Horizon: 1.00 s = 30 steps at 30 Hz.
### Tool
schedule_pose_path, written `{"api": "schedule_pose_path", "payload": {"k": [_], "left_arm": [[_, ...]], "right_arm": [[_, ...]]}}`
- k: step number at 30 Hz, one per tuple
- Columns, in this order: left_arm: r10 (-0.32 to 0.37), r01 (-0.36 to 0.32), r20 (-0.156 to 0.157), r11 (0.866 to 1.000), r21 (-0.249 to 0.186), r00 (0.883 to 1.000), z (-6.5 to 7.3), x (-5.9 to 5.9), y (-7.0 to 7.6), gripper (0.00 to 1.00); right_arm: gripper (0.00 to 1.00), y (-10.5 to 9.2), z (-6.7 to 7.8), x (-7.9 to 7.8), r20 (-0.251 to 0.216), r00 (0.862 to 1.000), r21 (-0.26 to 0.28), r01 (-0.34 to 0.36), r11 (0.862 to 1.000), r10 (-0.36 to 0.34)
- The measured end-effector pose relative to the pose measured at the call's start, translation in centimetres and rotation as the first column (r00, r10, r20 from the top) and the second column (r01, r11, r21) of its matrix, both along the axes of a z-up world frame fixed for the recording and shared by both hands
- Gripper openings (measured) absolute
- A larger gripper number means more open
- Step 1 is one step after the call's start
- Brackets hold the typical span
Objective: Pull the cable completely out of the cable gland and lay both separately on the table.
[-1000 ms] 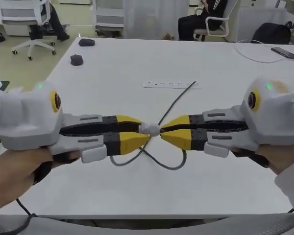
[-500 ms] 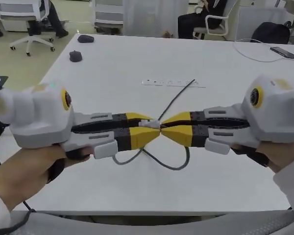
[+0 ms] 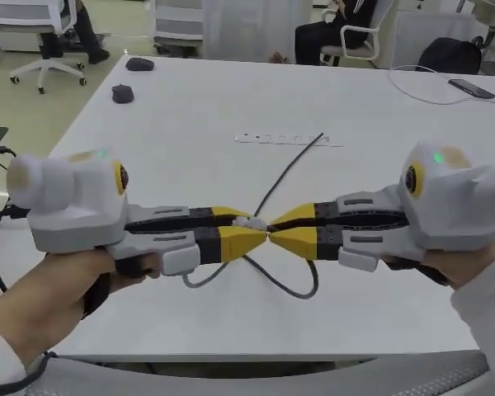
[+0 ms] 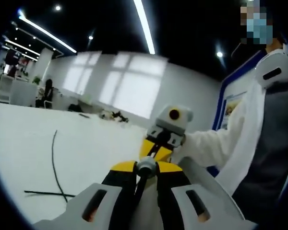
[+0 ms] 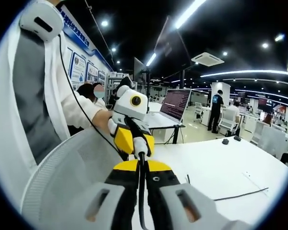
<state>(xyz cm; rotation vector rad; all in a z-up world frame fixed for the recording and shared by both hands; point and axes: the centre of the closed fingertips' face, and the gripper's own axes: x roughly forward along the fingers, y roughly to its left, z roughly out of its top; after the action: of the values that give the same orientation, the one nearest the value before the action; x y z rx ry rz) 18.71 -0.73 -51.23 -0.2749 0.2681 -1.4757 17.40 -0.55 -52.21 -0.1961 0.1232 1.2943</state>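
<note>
Over the white table [image 3: 190, 107] my two grippers meet tip to tip. My left gripper [image 3: 256, 233] is shut on the small white cable gland [image 3: 249, 223], which shows between its yellow jaws as a round grey-white gland [image 4: 146, 166]. My right gripper [image 3: 276, 235] is shut on the dark grey cable [image 3: 285, 177] right at the gland. In the right gripper view the cable [image 5: 141, 191] runs up between the jaws into the gland [image 5: 139, 143]. The cable's slack loops on the table below the grippers, and its far end points away.
A flat white strip [image 3: 285, 139] lies beyond the cable's far end. Two computer mice [image 3: 122, 94] sit at the far left of the table and a phone [image 3: 465, 87] at the far right. Office chairs and a seated person are behind the table.
The grippers stay tip to tip on gland and cable and have sunk slightly in the picture. The left gripper's body has rolled and come closer in.
</note>
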Motion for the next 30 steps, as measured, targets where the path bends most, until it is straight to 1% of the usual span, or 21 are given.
{"api": "schedule_pose_path", "payload": {"k": [2, 3, 6, 9, 12, 15, 18, 20, 22, 23, 25, 27, 30], "left_arm": [[0.007, -0.007, -0.018, 1.000, 0.006, 1.000, -0.3, 0.2, 0.1, 0.16], [0.010, -0.010, -0.028, 1.000, 0.015, 1.000, -0.5, 0.2, 0.1, 0.16], [0.011, -0.010, -0.027, 0.999, 0.030, 1.000, -0.8, 0.1, 0.1, 0.16], [0.012, -0.011, -0.022, 0.999, 0.037, 1.000, -0.9, 0.1, 0.1, 0.16], [0.014, -0.013, -0.026, 0.999, 0.044, 1.000, -1.2, 0.2, 0.2, 0.16], [0.015, -0.014, -0.028, 0.999, 0.048, 0.999, -1.3, 0.2, 0.3, 0.16], [0.013, -0.012, -0.029, 0.999, 0.046, 0.999, -1.2, 0.2, 0.3, 0.16], [0.008, -0.007, -0.021, 0.999, 0.044, 1.000, -1.1, 0.0, 0.3, 0.16], [0.006, -0.005, -0.020, 0.999, 0.040, 1.000, -1.0, -0.1, 0.3, 0.16], [0.005, -0.004, -0.022, 0.999, 0.038, 1.000, -1.0, -0.1, 0.4, 0.16], [0.004, -0.003, -0.024, 0.999, 0.033, 1.000, -0.9, -0.1, 0.4, 0.16], [0.006, -0.005, -0.027, 1.000, 0.021, 1.000, -0.7, 0.0, 0.5, 0.16], [0.009, -0.009, -0.030, 1.000, 0.004, 1.000, -0.4, 0.0, 0.6, 0.16]], "right_arm": [[0.02, -0.4, -0.7, 0.2, -0.011, 1.000, -0.018, 0.013, 1.000, -0.013], [0.02, -0.6, -1.2, 0.3, -0.014, 1.000, -0.038, 0.017, 0.999, -0.018], [0.02, -1.1, -2.3, 0.6, -0.014, 1.000, -0.069, 0.025, 0.997, -0.026], [0.02, -1.3, -2.7, 0.7, -0.029, 0.999, -0.075, 0.029, 0.997, -0.032], [0.02, -1.5, -3.4, 1.0, -0.043, 0.998, -0.092, 0.040, 0.995, -0.044], [0.02, -1.7, -3.6, 1.1, -0.053, 0.997, -0.092, 0.050, 0.994, -0.055], [0.02, -2.0, -4.1, 1.3, -0.059, 0.996, -0.110, 0.066, 0.992, -0.073], [0.02, -2.1, -4.3, 1.3, -0.054, 0.995, -0.119, 0.073, 0.990, -0.080], [0.02, -2.4, -4.7, 1.3, -0.047, 0.995, -0.145, 0.084, 0.986, -0.091], [0.02, -2.7, -5.1, 1.3, -0.049, 0.994, -0.167, 0.089, 0.982, -0.098], [0.02, -3.1, -5.7, 1.4, -0.052, 0.992, -0.194, 0.104, 0.975, -0.116], [0.02, -3.7, -6.0, 1.6, -0.071, 0.988, -0.194, 0.124, 0.973, -0.140], [0.02, -4.3, -6.2, 1.9, -0.069, 0.983, -0.201, 0.151, 0.968, -0.168]]}}
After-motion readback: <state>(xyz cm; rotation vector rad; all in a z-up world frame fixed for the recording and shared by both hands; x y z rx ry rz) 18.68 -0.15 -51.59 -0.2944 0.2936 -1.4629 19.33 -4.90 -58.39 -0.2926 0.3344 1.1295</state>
